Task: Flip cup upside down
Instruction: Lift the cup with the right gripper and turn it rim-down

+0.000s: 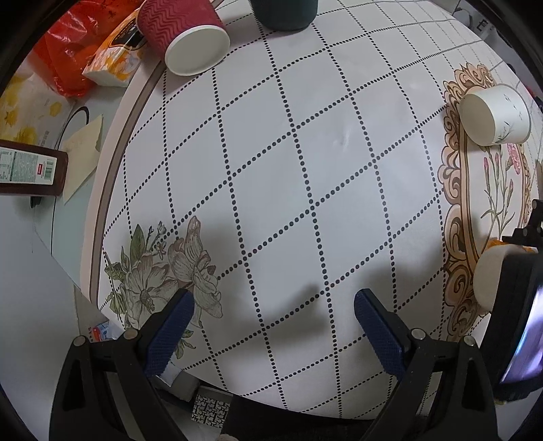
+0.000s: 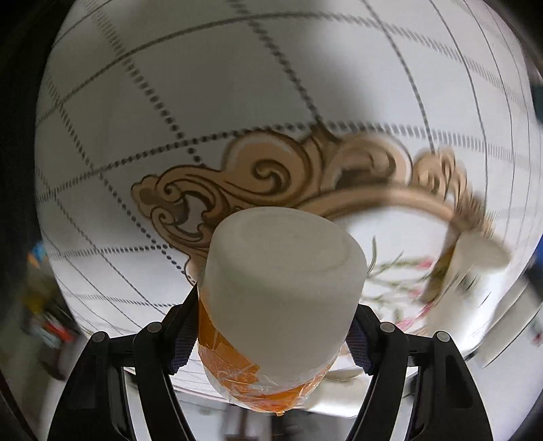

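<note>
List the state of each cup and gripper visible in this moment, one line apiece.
White foam cup with orange taped band: held between the right jaws, base facing away from the camera.
Red ribbed paper cup: on its side, mouth open toward the camera.
White printed paper cup: upside down on the table.
Dark green cup: cut off by the frame, orientation unclear.
Left gripper: open, empty.
Right gripper: shut on the foam cup.

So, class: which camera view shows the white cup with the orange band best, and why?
The right wrist view: the white cup fills the centre, base toward the camera, clamped in the right gripper. The left wrist view catches only part of it at the right edge, mostly hidden behind the black gripper body.
</note>
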### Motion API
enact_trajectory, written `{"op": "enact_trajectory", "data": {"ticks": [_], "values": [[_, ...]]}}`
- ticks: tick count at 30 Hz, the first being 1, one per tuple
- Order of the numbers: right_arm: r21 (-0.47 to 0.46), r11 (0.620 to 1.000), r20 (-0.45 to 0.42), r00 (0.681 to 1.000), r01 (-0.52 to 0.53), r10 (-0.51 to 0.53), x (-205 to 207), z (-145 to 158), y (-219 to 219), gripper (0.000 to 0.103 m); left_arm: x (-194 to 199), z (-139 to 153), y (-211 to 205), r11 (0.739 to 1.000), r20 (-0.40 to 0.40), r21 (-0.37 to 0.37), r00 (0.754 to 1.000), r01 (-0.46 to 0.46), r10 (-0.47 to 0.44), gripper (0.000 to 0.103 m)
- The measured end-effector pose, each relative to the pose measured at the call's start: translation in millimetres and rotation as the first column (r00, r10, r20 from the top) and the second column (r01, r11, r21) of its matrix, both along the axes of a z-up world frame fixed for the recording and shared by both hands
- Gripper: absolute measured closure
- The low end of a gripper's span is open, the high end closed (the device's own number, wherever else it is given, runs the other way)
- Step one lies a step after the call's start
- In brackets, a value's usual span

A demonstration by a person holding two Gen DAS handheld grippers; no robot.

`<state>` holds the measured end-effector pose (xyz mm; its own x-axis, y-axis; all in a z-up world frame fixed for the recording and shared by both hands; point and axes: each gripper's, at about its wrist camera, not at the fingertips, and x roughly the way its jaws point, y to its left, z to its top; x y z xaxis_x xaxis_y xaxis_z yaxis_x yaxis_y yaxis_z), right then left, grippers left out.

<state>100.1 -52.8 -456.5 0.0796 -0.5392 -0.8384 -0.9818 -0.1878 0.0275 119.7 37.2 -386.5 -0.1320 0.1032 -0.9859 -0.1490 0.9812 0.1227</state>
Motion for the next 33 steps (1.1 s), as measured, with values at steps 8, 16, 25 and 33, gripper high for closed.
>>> {"op": "enact_trajectory", "data": {"ticks": [8, 16, 25, 33], "values": [[-0.075, 0.880, -0.031, 0.881, 0.468, -0.471, 54.7, -8.8, -4.2, 0.027, 6.2, 0.8, -4.6, 1.000, 0.002, -0.001, 1.000, 0.030, -0.030, 0.006], [-0.150, 0.631, -0.056, 0.631, 0.761, -0.774, 94.8, -14.4, -51.8, 0.027, 9.5, 3.5, -8.5, 0.998, 0.007, 0.001, 0.998, 0.057, -0.057, 0.006], [-0.216, 0.309, -0.071, 0.301, 0.926, -0.951, 129.8, -23.4, -125.8, 0.027, 14.4, 1.9, -22.5, 0.996, 0.009, 0.003, 0.996, 0.094, -0.094, 0.006], [-0.243, 0.205, -0.040, 0.201, 0.948, -0.979, 148.1, -26.8, -164.0, 0.018, 17.7, 4.5, -30.6, 0.994, 0.011, 0.005, 0.994, 0.110, -0.110, 0.006]]}}
